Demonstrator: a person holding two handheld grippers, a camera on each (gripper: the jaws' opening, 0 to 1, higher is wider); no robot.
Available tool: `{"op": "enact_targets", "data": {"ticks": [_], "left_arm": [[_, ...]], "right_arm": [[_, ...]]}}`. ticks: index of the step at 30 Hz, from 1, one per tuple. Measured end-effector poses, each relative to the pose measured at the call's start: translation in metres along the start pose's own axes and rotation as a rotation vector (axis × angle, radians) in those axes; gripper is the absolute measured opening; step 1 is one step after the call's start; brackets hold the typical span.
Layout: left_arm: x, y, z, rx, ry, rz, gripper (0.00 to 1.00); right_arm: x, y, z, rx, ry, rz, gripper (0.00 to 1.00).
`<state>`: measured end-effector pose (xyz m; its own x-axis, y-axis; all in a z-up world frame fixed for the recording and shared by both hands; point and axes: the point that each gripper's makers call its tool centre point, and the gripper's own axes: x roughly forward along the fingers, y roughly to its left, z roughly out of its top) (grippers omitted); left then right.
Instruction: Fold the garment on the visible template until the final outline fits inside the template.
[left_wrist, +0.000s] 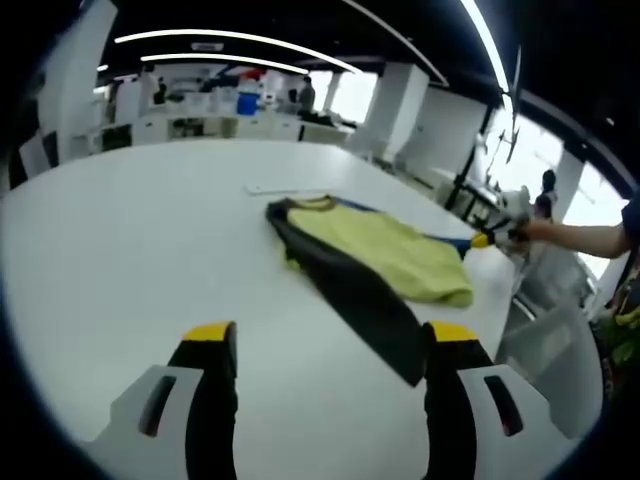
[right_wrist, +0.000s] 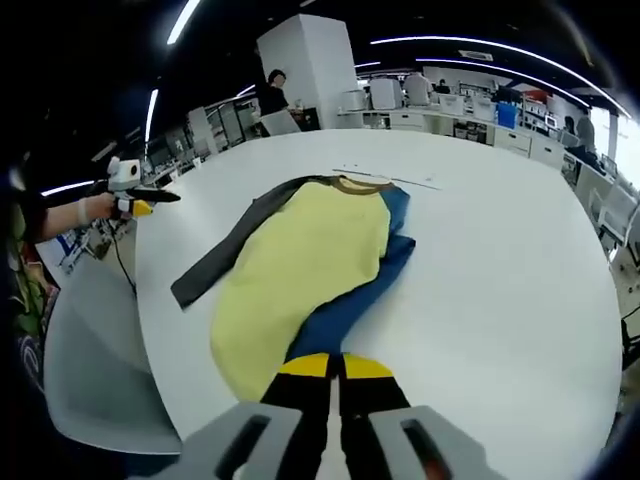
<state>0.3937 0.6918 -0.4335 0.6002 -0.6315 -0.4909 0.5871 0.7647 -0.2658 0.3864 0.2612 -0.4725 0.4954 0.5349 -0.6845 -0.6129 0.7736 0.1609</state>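
Note:
The garment (left_wrist: 375, 250) lies flat on the white table (left_wrist: 150, 230); it has a yellow body, a dark grey sleeve (left_wrist: 365, 300) and a blue sleeve (right_wrist: 345, 300). My left gripper (left_wrist: 331, 333) hovers over the table short of the grey sleeve, jaws wide apart and holding nothing. My right gripper (right_wrist: 337, 366) is shut on the end of the blue sleeve at the table's edge; in the left gripper view the right gripper (left_wrist: 487, 238) shows at the garment's far side. The left gripper (right_wrist: 150, 203) appears beyond the table's rim. A thin template line (right_wrist: 390, 178) runs just past the collar.
A grey chair (right_wrist: 90, 370) stands against the table edge beside the garment. A person's arm (left_wrist: 585, 237) reaches in behind the right gripper. Desks, pillars and people fill the office beyond the table (right_wrist: 500, 260).

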Motion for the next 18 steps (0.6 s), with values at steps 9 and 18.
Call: {"op": "enact_targets", "data": {"ticks": [9,18], "left_arm": [[0.002,0.008,-0.004,-0.010,0.000,0.002,0.72],[0.006,-0.003,-0.006,-0.016,0.005,0.007,0.72]], "right_arm": [[-0.022,-0.030,0.001,-0.033,0.069,-0.042,0.00],[-0.049,-0.061,-0.011,-0.023,0.154,-0.085,0.00]]}}
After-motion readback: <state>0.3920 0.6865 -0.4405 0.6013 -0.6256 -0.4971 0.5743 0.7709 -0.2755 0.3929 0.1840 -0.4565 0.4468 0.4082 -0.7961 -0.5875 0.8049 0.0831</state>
